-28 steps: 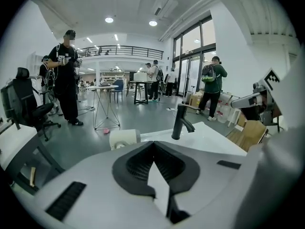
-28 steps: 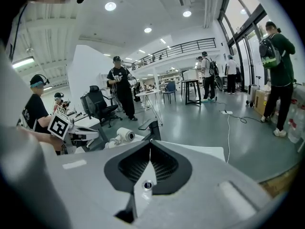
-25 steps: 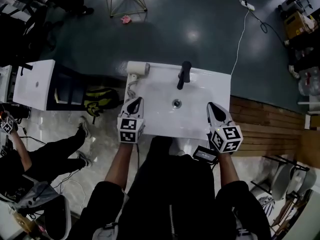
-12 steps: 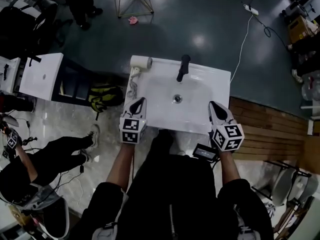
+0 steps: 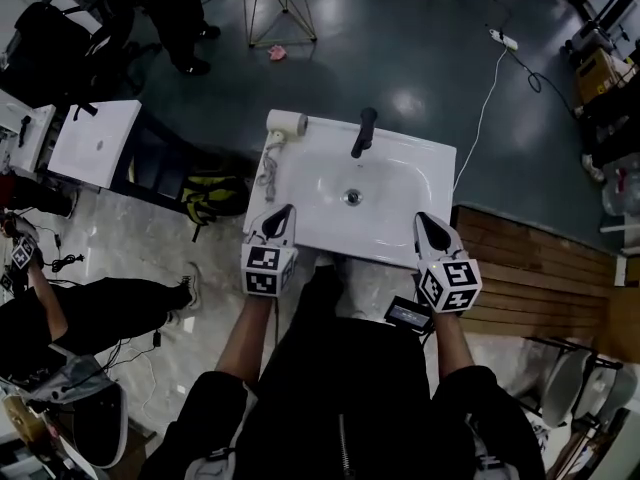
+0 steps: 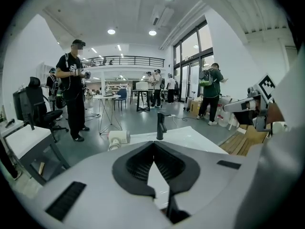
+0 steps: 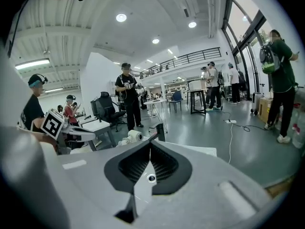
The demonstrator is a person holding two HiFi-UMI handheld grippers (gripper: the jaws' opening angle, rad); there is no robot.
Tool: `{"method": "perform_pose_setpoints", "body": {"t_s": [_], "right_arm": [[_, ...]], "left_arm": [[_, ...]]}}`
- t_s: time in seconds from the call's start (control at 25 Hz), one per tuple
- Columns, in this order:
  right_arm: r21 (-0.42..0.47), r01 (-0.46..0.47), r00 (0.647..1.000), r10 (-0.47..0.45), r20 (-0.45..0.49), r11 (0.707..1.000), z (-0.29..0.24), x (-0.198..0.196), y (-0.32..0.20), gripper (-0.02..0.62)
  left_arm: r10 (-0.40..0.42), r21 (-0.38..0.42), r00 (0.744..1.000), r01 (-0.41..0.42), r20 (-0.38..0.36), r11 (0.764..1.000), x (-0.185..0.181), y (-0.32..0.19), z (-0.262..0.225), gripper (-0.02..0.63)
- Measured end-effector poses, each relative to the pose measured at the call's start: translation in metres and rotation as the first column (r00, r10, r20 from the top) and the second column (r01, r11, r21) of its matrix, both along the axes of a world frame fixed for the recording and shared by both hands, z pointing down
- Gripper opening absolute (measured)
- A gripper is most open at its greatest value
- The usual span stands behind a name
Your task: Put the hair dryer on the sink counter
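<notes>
The white hair dryer (image 5: pixel 284 124) lies on the back left corner of the white sink counter (image 5: pixel 428 165), its cord (image 5: pixel 266 173) trailing along the left rim. A black faucet (image 5: pixel 364 131) stands behind the basin. My left gripper (image 5: pixel 284 211) hovers over the counter's near left edge, shut and holding nothing. My right gripper (image 5: pixel 424 218) is at the near right edge, also shut and empty. In the left gripper view the hair dryer (image 6: pixel 117 138) and the faucet (image 6: pixel 161 126) lie beyond the touching jaws. From the right gripper view, the hair dryer (image 7: pixel 133 136) shows past the left jaw.
A second white counter (image 5: pixel 95 143) stands to the left, with a yellow-and-black backpack (image 5: pixel 207 196) between the two. A person (image 5: pixel 95 308) sits on the floor at the left. Wooden decking (image 5: pixel 530 258) lies to the right. A white cable (image 5: pixel 480 88) crosses the dark floor behind the sink.
Both grippers have drawn back a little toward the sink's near edge, and the head view has shifted. The hair dryer has stayed where it was.
</notes>
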State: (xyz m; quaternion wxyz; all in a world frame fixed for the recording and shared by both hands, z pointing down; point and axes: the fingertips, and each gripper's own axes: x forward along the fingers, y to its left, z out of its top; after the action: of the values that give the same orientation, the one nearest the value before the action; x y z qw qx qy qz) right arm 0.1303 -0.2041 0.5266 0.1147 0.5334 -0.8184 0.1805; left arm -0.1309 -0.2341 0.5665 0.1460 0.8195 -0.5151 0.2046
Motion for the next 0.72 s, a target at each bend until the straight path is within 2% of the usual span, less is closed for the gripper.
{"method": "perform_pose_setpoints", "body": {"t_s": [0.2,0.72], "right_arm": [[0.032,-0.003,1.000,0.003,-0.004,0.999,-0.003,0.006,0.025,0.003],[0.105,-0.024,1.000,0.026,-0.018,0.994,-0.026,0.016,0.085,0.003]], "left_arm": [[-0.018,0.032,1.000,0.019,-0.012,0.999,0.011,0.025,-0.008,0.012],[0.018,0.060,0.999,-0.016,-0.038,0.998,0.039,0.079,-0.022,0.012]]}}
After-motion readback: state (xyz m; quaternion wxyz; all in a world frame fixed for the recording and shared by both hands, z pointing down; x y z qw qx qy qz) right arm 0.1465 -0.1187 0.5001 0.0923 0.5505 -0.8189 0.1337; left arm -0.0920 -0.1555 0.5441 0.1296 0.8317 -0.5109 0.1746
